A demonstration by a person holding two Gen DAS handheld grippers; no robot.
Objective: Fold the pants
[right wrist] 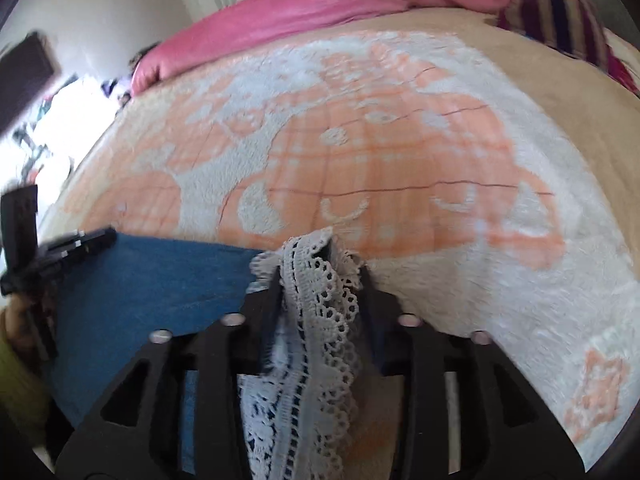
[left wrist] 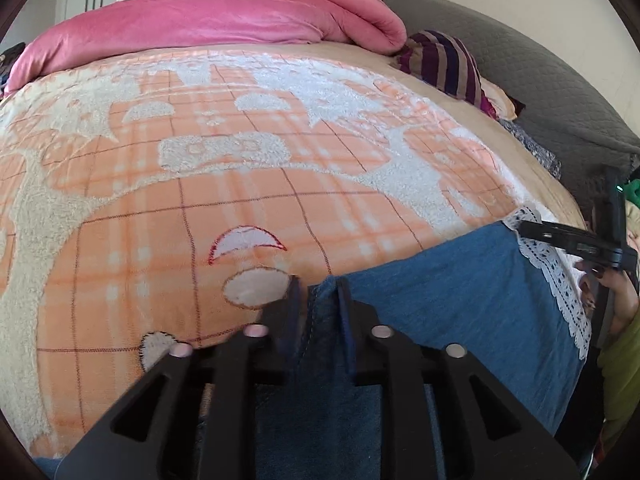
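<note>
Blue denim pants (left wrist: 460,300) with a white lace hem (left wrist: 560,280) lie flat across the near edge of the bed. My left gripper (left wrist: 319,280) stands slightly open at the pants' left corner; the denim edge lies between its fingers, beside the right one, and is not pinched. My right gripper (right wrist: 320,276) is open around the bunched lace hem (right wrist: 320,320), which fills the gap and stands up in a peak. Each view shows the other gripper at the far side of the pants (right wrist: 160,280): the right gripper (left wrist: 528,227) and the left gripper (right wrist: 106,236), each held by a hand (left wrist: 612,292).
The bed carries an orange-and-white fleece blanket (left wrist: 200,200). A rolled pink quilt (left wrist: 220,16) lies along its far side. A striped pillow (left wrist: 444,60) rests by the grey padded headboard (left wrist: 520,64) on the right. White cupboards stand behind the bed.
</note>
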